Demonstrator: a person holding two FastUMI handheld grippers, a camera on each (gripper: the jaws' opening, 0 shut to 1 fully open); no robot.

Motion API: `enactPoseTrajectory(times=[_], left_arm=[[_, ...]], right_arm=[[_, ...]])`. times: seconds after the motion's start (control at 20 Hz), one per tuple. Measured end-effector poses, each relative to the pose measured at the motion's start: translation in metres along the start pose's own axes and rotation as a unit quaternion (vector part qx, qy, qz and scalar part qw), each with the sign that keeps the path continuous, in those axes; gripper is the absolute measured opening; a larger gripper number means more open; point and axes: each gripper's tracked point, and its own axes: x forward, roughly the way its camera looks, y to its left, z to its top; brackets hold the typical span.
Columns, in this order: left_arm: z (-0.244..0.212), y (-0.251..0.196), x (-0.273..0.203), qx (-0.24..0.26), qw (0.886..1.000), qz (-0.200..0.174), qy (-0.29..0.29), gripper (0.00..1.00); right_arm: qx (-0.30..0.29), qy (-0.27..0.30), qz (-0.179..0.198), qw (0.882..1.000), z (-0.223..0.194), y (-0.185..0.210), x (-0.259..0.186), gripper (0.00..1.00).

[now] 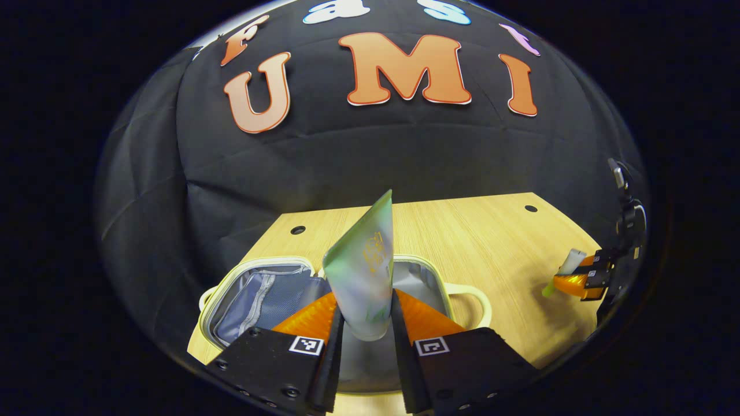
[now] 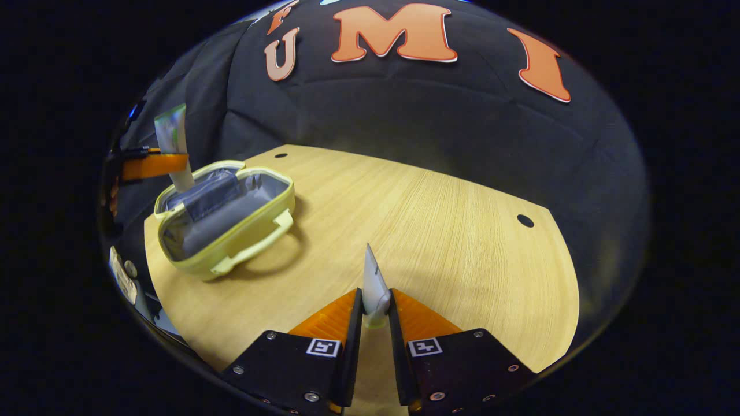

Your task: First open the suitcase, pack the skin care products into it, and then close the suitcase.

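A light wooden table [image 2: 451, 219] stands against a black cloth wall [image 1: 404, 156].

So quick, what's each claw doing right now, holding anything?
Left claw: closed on a green tube, held above the open suitcase.
Right claw: closed on a small white tube, above the table.

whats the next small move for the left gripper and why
Probably lower the left gripper and open it, dropping the green tube into the suitcase. The case lies open on the table and the tube hangs right above its lined inside. The right gripper holds a small tube farther off.
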Motion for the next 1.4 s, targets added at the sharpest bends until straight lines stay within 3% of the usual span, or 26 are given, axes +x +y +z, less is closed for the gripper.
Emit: enactPoseTrajectory(times=[0.2,0.45,0.65,0.85,1.1,1.2,1.4], left_arm=[[-0.012,0.019,0.017,0.016,0.999,-0.040,0.014,0.43],[-0.023,0.035,0.033,0.025,0.996,-0.082,0.028,0.43],[-0.051,0.041,0.045,0.032,0.990,-0.117,0.073,0.43],[-0.095,0.043,0.056,0.013,0.977,-0.149,0.151,0.43],[-0.117,0.029,0.054,0.005,0.952,-0.194,0.238,0.43],[-0.112,0.020,0.059,0.015,0.947,-0.193,0.258,0.43],[-0.105,0.009,0.075,0.015,0.946,-0.152,0.287,0.43]], right_arm=[[-0.002,-0.015,-0.022,1.000,0.028,0.026,-0.016,0.29],[0.001,-0.036,-0.026,0.999,0.066,0.070,-0.025,0.29],[-0.001,-0.050,-0.021,0.999,0.090,0.107,-0.026,0.29],[0.006,-0.042,0.006,0.999,0.093,0.154,-0.015,0.29],[0.007,-0.028,0.026,0.999,0.091,0.187,-0.007,0.29],[0.013,-0.021,0.031,0.999,0.090,0.193,-0.002,0.29],[0.018,-0.001,0.042,0.999,0.083,0.204,0.011,0.29]])
